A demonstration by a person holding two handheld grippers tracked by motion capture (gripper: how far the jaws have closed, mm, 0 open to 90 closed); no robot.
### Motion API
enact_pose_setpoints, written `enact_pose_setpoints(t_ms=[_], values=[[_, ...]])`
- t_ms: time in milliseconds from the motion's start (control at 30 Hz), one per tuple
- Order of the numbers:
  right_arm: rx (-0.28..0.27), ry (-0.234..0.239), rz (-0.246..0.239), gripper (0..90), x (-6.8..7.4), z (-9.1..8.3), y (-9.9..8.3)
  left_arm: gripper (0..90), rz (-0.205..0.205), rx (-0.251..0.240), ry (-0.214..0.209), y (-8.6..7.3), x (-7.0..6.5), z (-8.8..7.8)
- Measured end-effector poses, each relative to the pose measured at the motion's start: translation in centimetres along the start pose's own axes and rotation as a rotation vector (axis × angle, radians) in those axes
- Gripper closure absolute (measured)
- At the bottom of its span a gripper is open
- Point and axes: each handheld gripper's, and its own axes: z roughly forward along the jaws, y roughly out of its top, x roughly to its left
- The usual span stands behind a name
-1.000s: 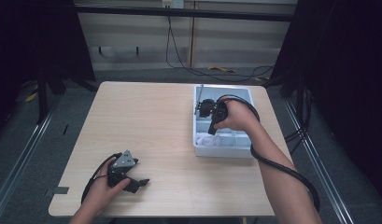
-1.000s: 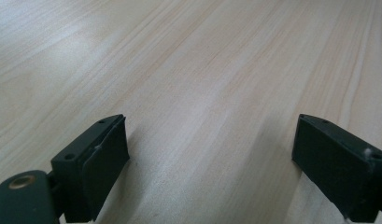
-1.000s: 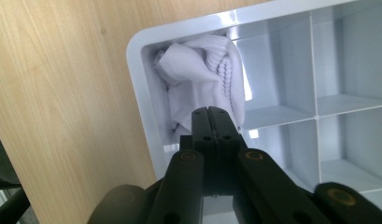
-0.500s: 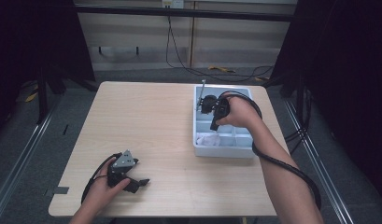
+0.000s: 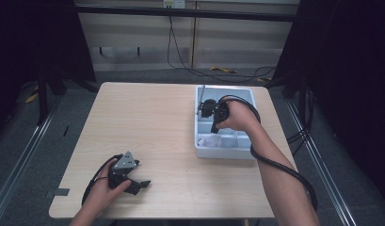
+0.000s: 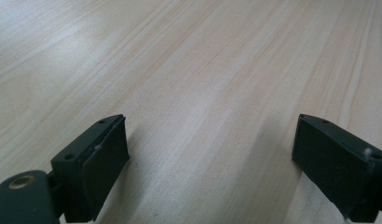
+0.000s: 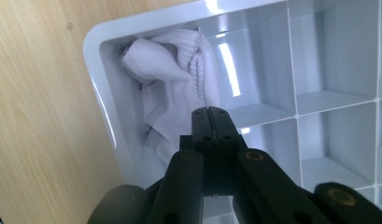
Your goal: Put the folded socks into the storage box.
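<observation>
Right tongs (image 5: 205,109) hover over the white tray (image 5: 249,151).

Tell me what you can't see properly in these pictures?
- White cloth, right gripper view: its lower part is hidden behind the shut right gripper, so whether the tips touch it is unclear.
- White cloth, high view: too small to tell what it is.
- Divided tray, high view: the hand covers its middle compartments.
- Left gripper, left gripper view: the bottom edge cuts off its body.

A light wooden table (image 5: 162,122) stands on grey floor (image 5: 20,155), with black cables (image 5: 199,70) trailing on the floor beyond its far edge and a dark frame rail (image 5: 190,12) crossing behind.
</observation>
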Motion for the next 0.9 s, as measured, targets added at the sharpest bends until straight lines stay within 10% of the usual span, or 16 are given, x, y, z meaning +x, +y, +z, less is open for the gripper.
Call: enact_pose_setpoints(t_ms=[900], values=[[-0.001, 0.067, -0.009, 90.0, 0.5, 3.6, 0.4, 10.3, 0.002, 0.0, 0.002, 0.0, 0.0, 0.0]])
